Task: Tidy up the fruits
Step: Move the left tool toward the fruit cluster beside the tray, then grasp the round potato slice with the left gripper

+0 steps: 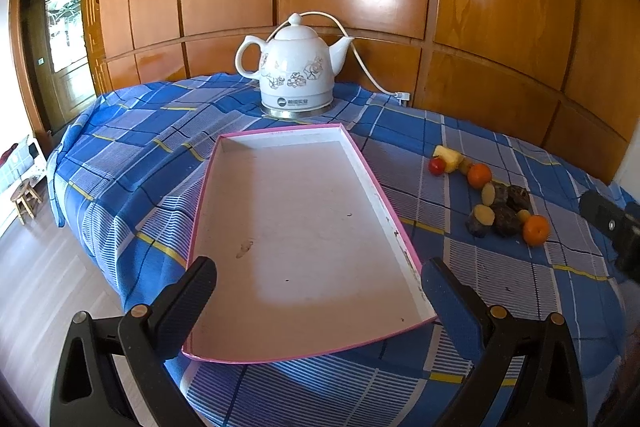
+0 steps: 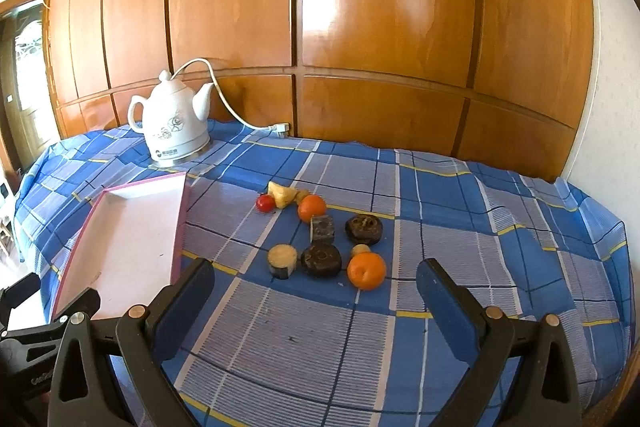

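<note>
Both claws, left (image 1: pixel 320 291) and right (image 2: pixel 316 287), gape wide over blue plaid cloth (image 2: pixel 440 187) (wood-panelled wall (image 2: pixel 360 7) behind).

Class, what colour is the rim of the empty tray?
Pink rim on the tray, white inside; clearest in the left wrist view.

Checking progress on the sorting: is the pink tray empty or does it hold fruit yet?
Empty. The tray shows only its bare white floor; the fruit all lies on the cloth beside it.
</note>
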Tool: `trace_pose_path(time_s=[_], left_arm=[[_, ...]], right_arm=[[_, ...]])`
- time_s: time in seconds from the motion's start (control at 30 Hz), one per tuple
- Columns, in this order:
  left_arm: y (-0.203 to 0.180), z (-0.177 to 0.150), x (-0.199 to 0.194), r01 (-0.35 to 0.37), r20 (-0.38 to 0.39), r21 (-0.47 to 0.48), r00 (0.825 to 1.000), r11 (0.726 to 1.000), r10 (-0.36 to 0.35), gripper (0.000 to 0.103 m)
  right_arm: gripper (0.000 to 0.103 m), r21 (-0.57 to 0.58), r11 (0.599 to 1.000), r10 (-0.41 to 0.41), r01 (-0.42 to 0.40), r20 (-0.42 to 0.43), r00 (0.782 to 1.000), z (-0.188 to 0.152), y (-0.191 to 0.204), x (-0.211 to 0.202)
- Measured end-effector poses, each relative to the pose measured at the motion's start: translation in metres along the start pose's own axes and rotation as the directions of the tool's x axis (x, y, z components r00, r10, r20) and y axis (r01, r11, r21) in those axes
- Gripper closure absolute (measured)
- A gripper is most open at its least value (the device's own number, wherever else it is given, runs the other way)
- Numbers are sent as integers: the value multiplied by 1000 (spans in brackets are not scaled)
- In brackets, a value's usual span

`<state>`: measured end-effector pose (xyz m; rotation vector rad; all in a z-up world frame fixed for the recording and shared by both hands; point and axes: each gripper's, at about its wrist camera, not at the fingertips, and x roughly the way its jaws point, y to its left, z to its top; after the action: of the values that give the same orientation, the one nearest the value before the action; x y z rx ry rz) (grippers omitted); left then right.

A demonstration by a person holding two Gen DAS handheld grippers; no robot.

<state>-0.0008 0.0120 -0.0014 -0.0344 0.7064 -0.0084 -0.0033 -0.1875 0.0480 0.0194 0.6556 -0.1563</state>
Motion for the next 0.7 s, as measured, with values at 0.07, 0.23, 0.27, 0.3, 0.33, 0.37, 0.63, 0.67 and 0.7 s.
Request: trace_pose_path(time_s=[0.07,0.23,0.27,0.3,0.33,0.37,0.63,0.67,0.7], left_arm=[[0,0,1,23,-6,-1,1000,1000,-23,0],[-4,-1,4,77,-34,2,996,997,-76,0],[-4,-1,5,88,-42,0,995,996,-87,0],[-5,-1,6,99,-47,0,994,995,-99,0],[-6,-2,7,116,-54,-2,992,993,-116,0],[-7,-2,9,128,-63,-2,990,992,-128,0],[-21,11,21,225,-134,46,967,973,-217,19],[-26,14,23,241,-146,63,962,968,-230,22],[-32,16,25,259,-158,82,957,962,-244,27]], right_arm=[[0,-5,1000,-1,1,-25,1000,3,-4,2],[1,12,1000,11,-10,-28,1000,18,-27,8],[1,20,1000,17,-17,-22,1000,22,-34,10],[1,23,1000,21,-20,-11,1000,24,-40,11],[1,31,999,26,-26,-5,1000,30,-50,13],[1,34,999,27,-27,-6,1000,33,-57,15],[1,116,993,-13,27,-120,993,39,-135,61],[2,121,992,-17,33,-135,991,37,-141,66],[3,132,991,-10,30,-149,989,35,-147,70]])
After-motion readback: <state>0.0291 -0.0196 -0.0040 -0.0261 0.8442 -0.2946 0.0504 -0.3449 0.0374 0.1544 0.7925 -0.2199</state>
